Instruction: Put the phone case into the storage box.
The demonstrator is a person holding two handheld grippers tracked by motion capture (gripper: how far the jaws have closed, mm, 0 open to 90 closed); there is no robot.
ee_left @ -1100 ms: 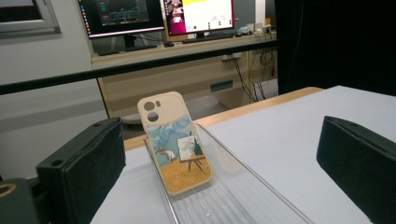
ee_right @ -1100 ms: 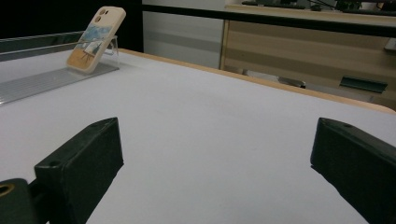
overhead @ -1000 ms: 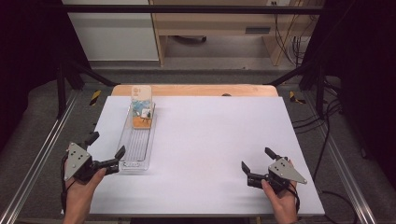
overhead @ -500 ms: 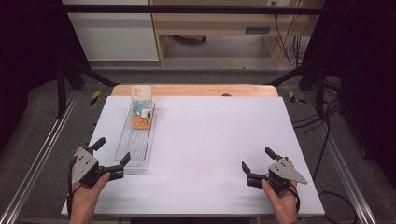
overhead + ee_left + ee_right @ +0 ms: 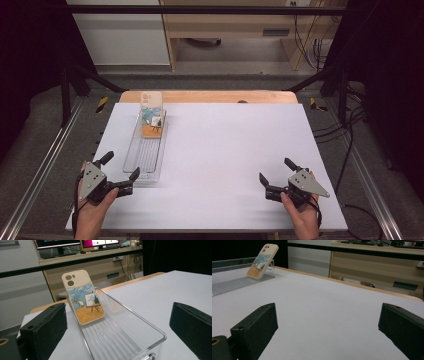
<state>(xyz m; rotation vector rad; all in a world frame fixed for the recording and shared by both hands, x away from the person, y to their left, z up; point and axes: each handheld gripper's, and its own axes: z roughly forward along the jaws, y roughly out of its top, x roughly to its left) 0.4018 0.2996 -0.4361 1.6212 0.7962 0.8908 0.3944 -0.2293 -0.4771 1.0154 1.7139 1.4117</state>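
A clear ribbed plastic tray (image 5: 145,152) lies lengthwise on the left of the white table. A phone in a cream case with a painted picture (image 5: 151,114) leans upright against the tray's far end. My left gripper (image 5: 121,165) is open at the tray's near end, its jaws apart with nothing between them. In the left gripper view the tray (image 5: 120,332) runs away from the jaws toward the phone (image 5: 83,298). My right gripper (image 5: 275,170) is open and empty over the bare table near the front right. In the right gripper view the phone (image 5: 262,261) stands far off at the upper left.
The white table top (image 5: 235,145) is bordered by a wooden strip (image 5: 220,96) at the back. Metal frame rails (image 5: 45,165) run along both sides. Cables (image 5: 350,120) hang at the right, and a desk with monitors (image 5: 75,243) stands beyond the table.
My left gripper has drawn back toward the near edge and slightly right, from beside the tray to its near end. The right gripper, tray and phone have not moved.
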